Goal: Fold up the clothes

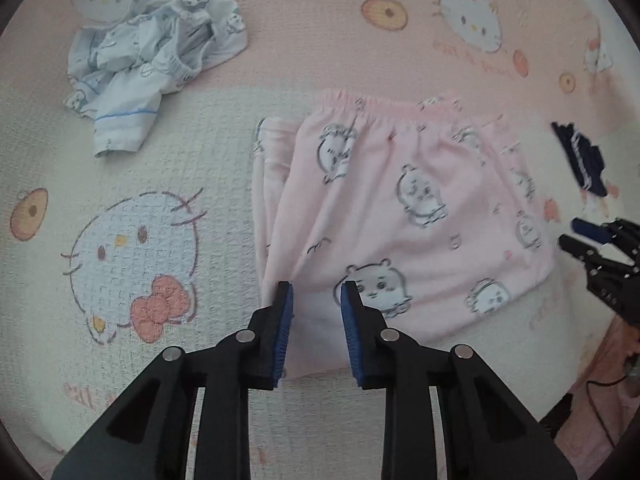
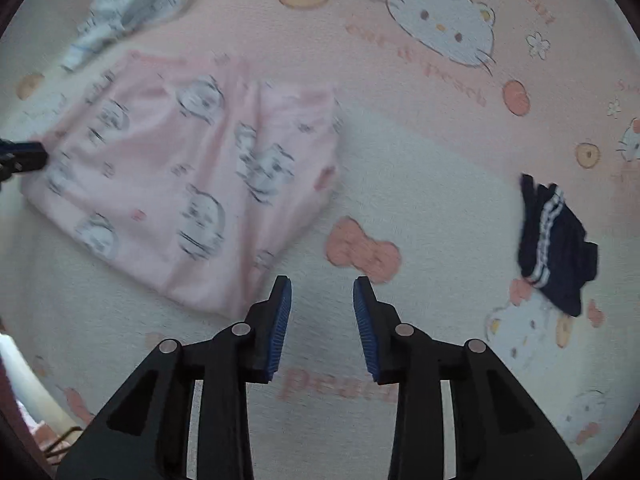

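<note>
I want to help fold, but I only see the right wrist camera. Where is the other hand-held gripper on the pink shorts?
Observer: The left hand-held gripper straddles the near corner of the pink shorts.
Operator: Is it pinching them?
Observer: I can't tell. Its blue pads stand apart, with pale fabric in the gap.
Operator: Where's the stretchy waist?
Observer: The gathered waistband runs along the far edge, opposite that gripper.
</note>
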Tool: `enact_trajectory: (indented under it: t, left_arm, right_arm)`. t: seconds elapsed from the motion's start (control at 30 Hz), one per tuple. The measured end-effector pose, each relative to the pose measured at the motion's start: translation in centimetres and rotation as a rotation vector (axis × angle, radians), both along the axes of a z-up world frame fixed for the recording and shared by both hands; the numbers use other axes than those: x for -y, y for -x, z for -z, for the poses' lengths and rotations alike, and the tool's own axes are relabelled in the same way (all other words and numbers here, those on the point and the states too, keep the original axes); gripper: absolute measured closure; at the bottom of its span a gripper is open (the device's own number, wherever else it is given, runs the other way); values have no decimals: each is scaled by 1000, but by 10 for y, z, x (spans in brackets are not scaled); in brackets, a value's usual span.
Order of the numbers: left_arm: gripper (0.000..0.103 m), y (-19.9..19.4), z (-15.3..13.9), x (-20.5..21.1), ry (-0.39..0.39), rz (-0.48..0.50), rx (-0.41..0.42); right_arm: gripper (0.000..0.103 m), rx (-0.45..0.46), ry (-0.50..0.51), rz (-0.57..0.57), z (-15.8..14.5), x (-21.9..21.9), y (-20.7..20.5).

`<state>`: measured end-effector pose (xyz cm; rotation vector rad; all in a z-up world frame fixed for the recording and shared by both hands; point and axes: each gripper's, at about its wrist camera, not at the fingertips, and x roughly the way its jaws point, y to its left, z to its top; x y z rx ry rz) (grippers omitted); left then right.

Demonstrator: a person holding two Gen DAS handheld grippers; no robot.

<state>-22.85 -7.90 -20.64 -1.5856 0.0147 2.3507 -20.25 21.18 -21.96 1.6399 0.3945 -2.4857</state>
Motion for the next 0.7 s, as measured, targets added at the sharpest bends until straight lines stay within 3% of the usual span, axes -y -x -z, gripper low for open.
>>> enact_trajectory:
  t: [0.07,0.1,0.2,0.23,0.3,0.4,0.5,0.53,0.57,0.6,0.63,0.7]
  left_arm:
    - [76,-3,5,-15,10,55,16]
    - [76,-4,13,-19,65,67,35]
    - [73,-3,17,-3,106,40,69]
    - [74,-1,14,7,135,10,67]
    - [73,3,10,27,211,-58,64]
    - [72,18,-4,42,79,-68,64]
    - [72,36,-28,15,8,20,-59]
    - [67,43,-28,4,-26,52,-80]
    - [48,49,-28,-6,-61,84,-97]
    - [41,64,-20,-20,-58,106,-76]
    - [41,79,-10,-34,-49,126,-50]
    - [41,85,13,-38,71,169,-18]
  right_arm:
    - [68,-11,118,-44,-6,16,-5]
    - [68,-4,155,-80,-5,28,-8]
    - [68,63,-18,-136,28,43,-14]
    - [62,46,38,-112,25,30,-15]
    - [62,104,99,-28,22,-2,-8]
    - [60,45,92,-5,1,-18,-3]
    - [60,-37,150,-82,-20,5,10]
    - [60,-38,166,-100,-20,20,19]
    - [60,-37,181,-118,-18,35,29]
    - [60,-36,197,-135,-17,49,38]
    - [62,-18,170,-152,-4,61,45]
    - [63,13,138,-176,17,71,62]
